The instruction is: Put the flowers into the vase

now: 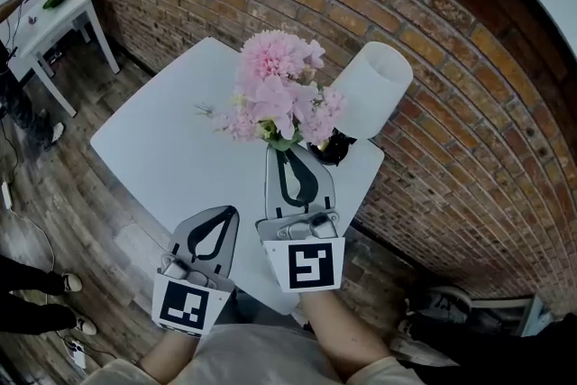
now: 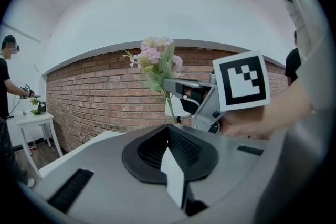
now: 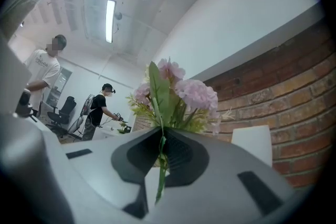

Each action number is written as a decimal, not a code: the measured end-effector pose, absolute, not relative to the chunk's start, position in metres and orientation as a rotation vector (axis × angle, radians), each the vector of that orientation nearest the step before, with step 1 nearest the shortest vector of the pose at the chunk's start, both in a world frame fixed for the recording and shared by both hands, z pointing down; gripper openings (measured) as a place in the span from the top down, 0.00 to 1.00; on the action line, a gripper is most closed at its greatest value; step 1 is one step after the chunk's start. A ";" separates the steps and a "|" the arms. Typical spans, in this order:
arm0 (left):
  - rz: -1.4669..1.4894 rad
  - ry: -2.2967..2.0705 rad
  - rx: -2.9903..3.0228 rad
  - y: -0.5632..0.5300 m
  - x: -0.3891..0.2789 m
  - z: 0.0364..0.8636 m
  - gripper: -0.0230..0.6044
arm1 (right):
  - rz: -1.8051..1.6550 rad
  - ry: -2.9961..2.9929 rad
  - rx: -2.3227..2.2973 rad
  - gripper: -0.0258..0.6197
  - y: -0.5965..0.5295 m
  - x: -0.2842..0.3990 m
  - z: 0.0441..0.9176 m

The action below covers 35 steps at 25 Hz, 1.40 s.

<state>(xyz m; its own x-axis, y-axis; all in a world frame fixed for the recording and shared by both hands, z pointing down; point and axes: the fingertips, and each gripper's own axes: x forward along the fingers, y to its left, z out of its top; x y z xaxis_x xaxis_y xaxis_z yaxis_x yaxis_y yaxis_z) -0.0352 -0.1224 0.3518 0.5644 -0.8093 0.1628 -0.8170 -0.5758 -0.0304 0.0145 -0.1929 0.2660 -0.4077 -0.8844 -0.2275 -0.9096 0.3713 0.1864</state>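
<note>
I'm pinching the flowers (image 1: 275, 90) by the stem in my right gripper (image 3: 160, 134), blooms over the table (image 1: 171, 149), just left of the white vase (image 1: 374, 90). Blooms are hiding the vase's foot; dark blob (image 1: 334, 147) there, maybe leaves. My left gripper (image 2: 169, 131) is hovering nearer, jaws together, empty.

- The left gripper (image 1: 229, 212) is light grey plastic, its flat jaws lined with ribbed black pads in a teardrop outline.
- The right gripper (image 1: 288, 152) is built alike.
- Each carries a white cube (image 1: 191, 305) with black square markers.
- The person wears a pale beige short-sleeved top (image 1: 248, 358).
</note>
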 end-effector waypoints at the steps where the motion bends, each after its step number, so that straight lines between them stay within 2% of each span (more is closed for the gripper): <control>1: 0.243 -1.418 2.738 -0.124 -0.036 0.354 0.95 | 0.440 2.521 -1.666 0.94 -0.194 0.015 0.267; 13: 0.204 -1.328 2.797 -0.141 -0.033 0.365 0.95 | 0.522 2.429 -1.722 0.94 -0.198 0.023 0.258; 25: 0.257 -1.268 2.800 -0.160 0.016 0.354 0.95 | 0.479 2.398 -1.740 0.94 -0.216 0.075 0.247; 35: 0.271 -1.269 2.822 -0.170 0.012 0.369 0.95 | 0.488 2.396 -1.711 0.94 -0.223 0.068 0.274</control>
